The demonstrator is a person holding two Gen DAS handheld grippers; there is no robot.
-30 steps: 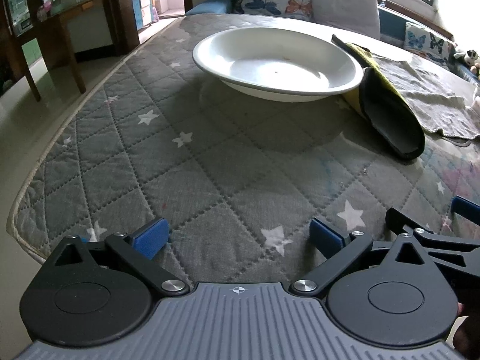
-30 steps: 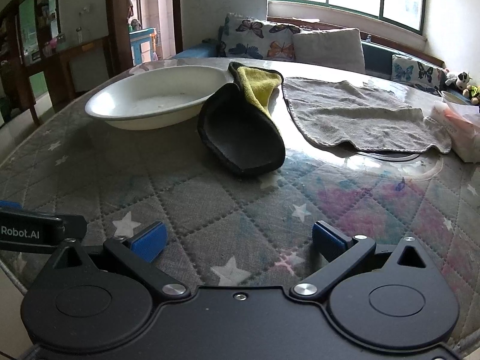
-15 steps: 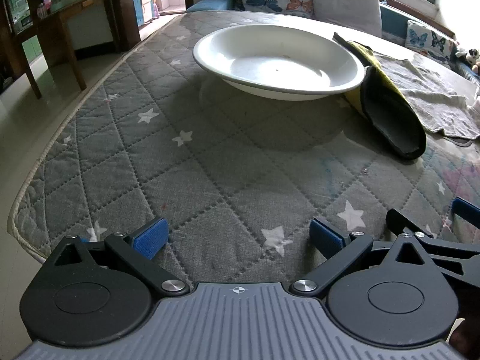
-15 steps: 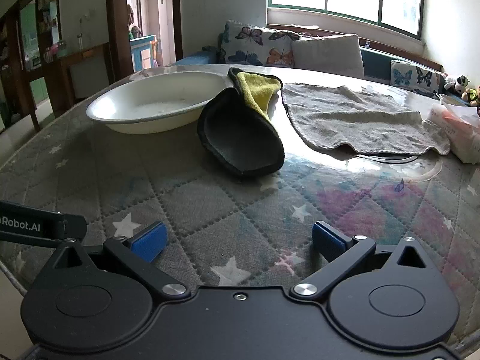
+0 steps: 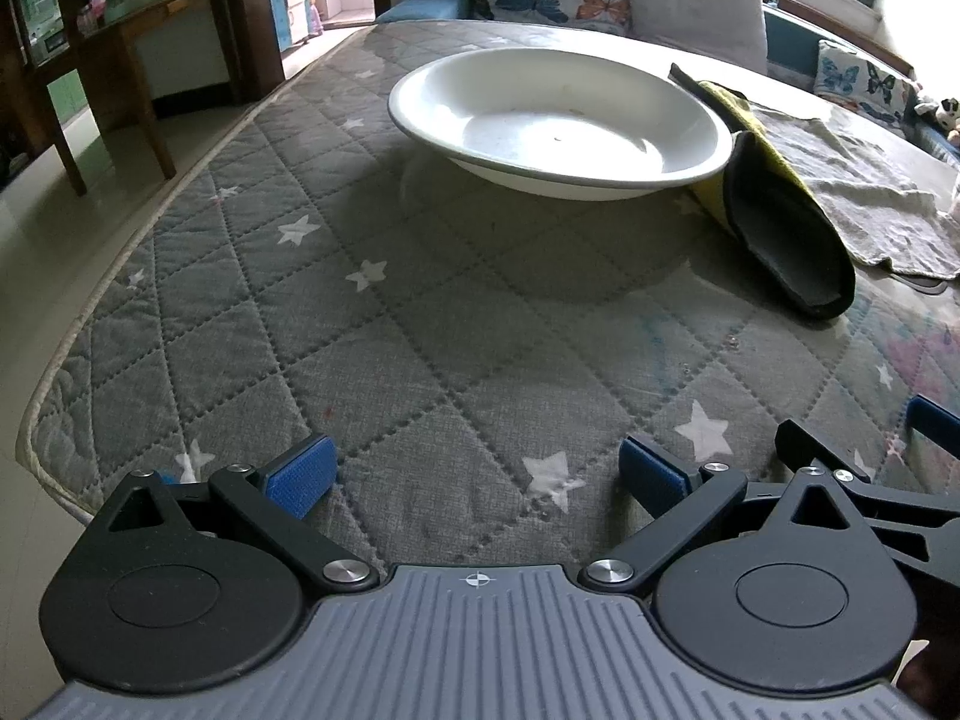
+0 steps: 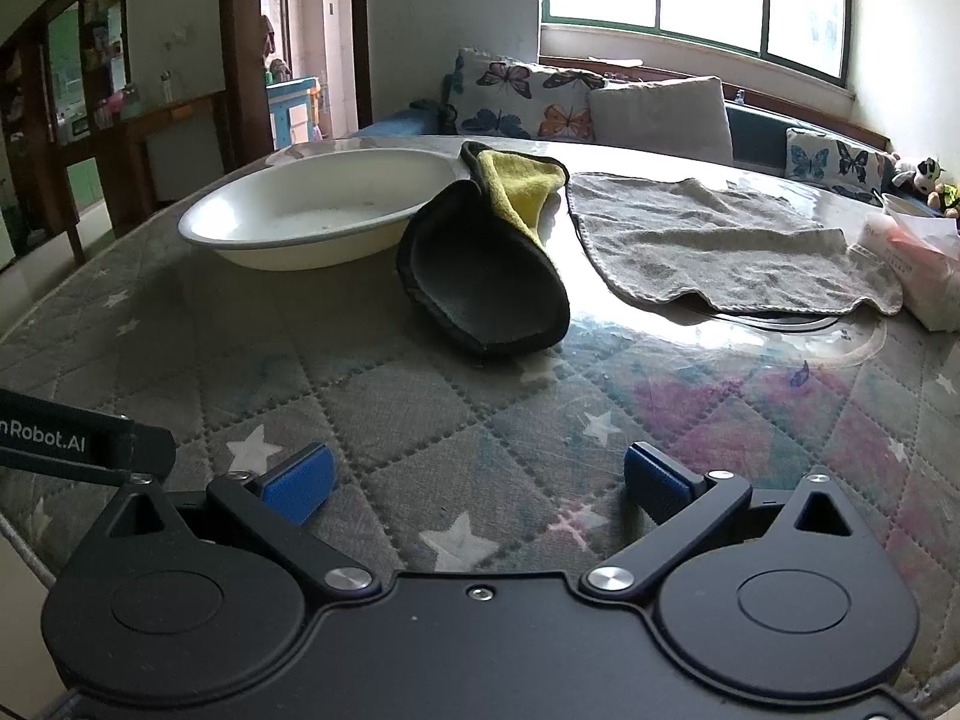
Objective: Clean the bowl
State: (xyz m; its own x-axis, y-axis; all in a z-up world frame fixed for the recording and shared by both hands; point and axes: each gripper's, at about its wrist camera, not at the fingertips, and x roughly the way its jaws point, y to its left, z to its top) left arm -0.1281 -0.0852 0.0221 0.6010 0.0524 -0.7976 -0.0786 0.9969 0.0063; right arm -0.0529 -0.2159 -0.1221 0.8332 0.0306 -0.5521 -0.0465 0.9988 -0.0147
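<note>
With the left claw (image 5: pixel 477 474) and right claw (image 6: pixel 477 474) both wide and empty, treat the white bowl (image 5: pixel 558 120), far-centre on the tabletop (image 5: pixel 420 312), as rigid and slippery; take the soft black-and-yellow cloth (image 6: pixel 492 264) touching its right rim.

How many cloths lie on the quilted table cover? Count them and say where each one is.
2. The folded black-and-yellow microfibre cloth touches the white bowl's right rim; the flat grey towel lies further right. Others may be out of frame.
</note>
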